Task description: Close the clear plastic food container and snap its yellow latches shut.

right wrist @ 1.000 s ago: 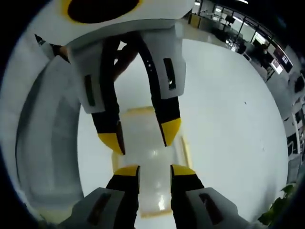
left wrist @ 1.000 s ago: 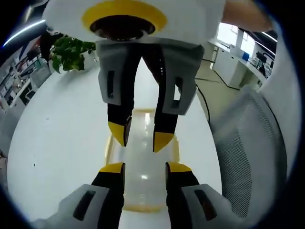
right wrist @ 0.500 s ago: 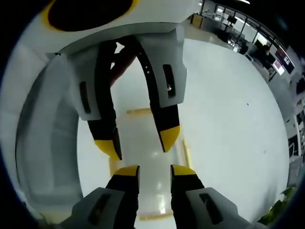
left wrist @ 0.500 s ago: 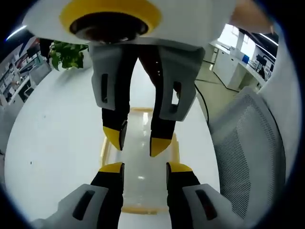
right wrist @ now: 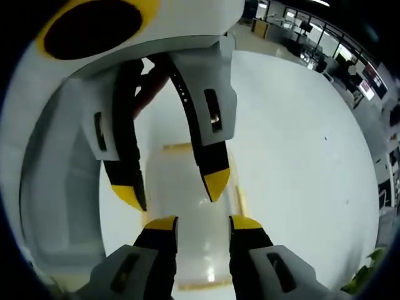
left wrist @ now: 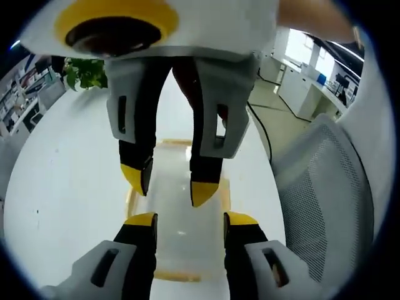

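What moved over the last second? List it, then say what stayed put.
Both two-jaw grippers, left and right, opened their yellow-tipped jaws slightly wider and loom nearer each other above the clear plastic food container. Neither took hold of anything. The container stayed flat on the white table.

white table (left wrist: 69, 187) — mesh chair (left wrist: 325, 194) | potted plant (left wrist: 87, 72) | bright windows (left wrist: 312, 53) — office desks (right wrist: 294, 28)

White table (left wrist: 69, 187), mesh chair (left wrist: 325, 194), potted plant (left wrist: 87, 72).
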Demonstrator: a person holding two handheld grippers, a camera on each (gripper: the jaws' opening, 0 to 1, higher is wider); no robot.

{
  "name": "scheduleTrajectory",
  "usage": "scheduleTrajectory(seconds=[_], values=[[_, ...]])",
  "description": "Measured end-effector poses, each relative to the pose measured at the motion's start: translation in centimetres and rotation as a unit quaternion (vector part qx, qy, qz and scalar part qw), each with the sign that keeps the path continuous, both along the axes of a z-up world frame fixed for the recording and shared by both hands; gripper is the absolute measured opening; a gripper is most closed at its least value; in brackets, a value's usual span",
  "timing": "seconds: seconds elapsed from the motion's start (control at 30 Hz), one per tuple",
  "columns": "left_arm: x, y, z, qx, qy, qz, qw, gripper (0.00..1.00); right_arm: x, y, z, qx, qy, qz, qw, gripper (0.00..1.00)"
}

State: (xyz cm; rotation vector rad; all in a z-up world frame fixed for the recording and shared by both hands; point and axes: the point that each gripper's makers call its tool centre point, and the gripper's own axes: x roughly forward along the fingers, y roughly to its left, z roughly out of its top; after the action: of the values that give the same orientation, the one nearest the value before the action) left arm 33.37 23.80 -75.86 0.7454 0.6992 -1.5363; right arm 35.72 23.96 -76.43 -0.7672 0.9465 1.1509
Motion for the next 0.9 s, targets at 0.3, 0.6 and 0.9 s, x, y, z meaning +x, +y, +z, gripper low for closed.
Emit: scheduleTrajectory(seconds=[0.3,0.6,0.9], values=[[-0.6,0.1,-0.3,0.0,-0.025,-0.003,0.9997,0.49,0.6,-0.2,0.2,-0.004,-0.007,0.003,1.0,0.33],[-1.0,0.1,-0.7,0.002,-0.058,-0.007,0.9983,0.53,1.0,-0.5,0.1,-0.009,-0.01,0.008,0.9999,0.37],[-1.3,0.0,-0.9,0.0,-0.081,0.003,0.9967,0.57,1.7,-0.7,0.0,-0.011,-0.01,0.009,0.9998,0.4]])
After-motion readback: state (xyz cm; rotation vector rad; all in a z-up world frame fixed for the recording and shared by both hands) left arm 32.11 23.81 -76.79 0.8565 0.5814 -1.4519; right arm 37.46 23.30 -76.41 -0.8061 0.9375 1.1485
